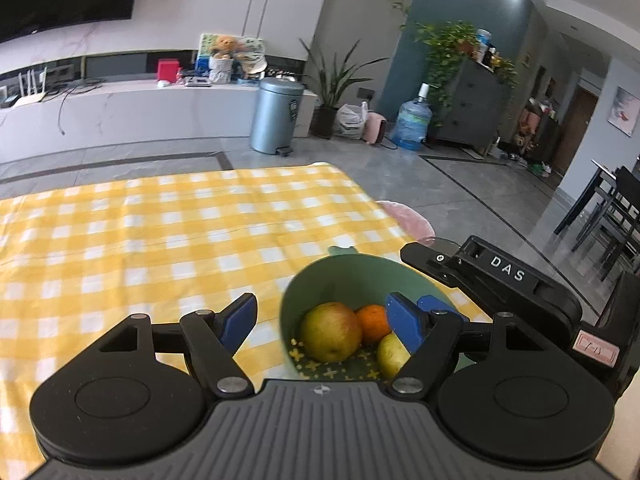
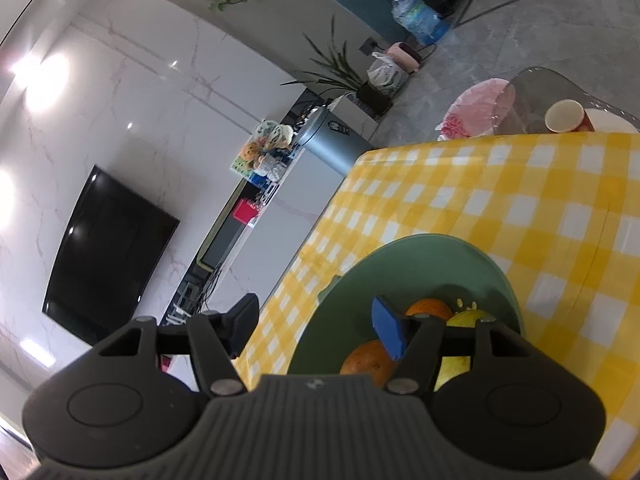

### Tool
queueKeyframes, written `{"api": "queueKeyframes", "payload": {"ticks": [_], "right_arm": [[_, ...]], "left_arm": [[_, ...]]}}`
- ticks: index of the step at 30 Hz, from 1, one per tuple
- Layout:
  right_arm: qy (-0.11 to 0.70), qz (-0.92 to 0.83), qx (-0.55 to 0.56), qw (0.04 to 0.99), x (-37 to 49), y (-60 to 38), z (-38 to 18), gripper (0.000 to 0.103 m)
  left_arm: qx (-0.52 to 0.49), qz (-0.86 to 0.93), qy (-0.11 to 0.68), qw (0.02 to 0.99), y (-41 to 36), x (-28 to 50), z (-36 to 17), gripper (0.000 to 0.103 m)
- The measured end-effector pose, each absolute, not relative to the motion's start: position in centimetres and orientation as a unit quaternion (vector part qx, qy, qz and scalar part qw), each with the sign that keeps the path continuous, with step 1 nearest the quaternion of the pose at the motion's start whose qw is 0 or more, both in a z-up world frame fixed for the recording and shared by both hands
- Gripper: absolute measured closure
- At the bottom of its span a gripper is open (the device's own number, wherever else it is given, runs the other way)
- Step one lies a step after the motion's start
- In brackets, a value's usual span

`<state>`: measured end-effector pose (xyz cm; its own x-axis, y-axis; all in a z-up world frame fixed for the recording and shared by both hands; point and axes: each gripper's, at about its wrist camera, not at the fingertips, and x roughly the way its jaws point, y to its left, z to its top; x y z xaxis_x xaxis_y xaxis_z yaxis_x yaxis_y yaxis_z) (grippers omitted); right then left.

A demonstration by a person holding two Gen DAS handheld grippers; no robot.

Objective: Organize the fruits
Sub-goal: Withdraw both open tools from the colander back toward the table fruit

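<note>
The surface (image 1: 120, 240) is covered by a yellow-and-white checked cloth and fills the near half of the left wrist view. A green bowl (image 1: 344, 280) is seen standing on it near the right edge, with yellow cross marks on its inside floor. Three fruits are held in the bowl: a reddish-green apple (image 1: 331, 331) on the left, an orange (image 1: 373, 323) touching it on the far right side, and a yellow-green fruit (image 1: 392, 354) nearest, partly hidden behind a blue finger pad.

The left gripper (image 1: 326, 322) is held over the near rim of the bowl, its jaws spread wide apart with nothing between them; the right pad reaches inside the bowl, the left pad stays outside over the cloth.

The right gripper (image 2: 318, 326) is seen tilted, with its jaws likewise wide apart and empty, one pad above the bowl (image 2: 400, 264). In that view two oranges, one near (image 2: 370, 362) and one far (image 2: 430, 309), are shown beside a yellow-green fruit (image 2: 466, 318).

A paper cup (image 2: 565, 117) stands beyond the far edge of the cloth.
</note>
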<state>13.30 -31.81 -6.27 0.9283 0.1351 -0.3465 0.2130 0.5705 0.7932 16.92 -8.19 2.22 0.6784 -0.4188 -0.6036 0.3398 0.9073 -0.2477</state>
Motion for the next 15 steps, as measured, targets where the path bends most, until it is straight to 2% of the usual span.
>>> {"api": "queueKeyframes", "payload": {"ticks": [6,15], "right_arm": [[0.195,0.011,0.418,0.887,12.7,-30.0,-5.4,0.038],[0.188,0.1,0.33,0.92,11.8,-25.0,-3.5,0.037]], "left_arm": [[-0.101,-0.209,0.373,0.898,-5.4,16.6,3.3,0.017],[-0.05,-0.135,0.345,0.928,-1.7,15.0,4.7,0.017]]}}
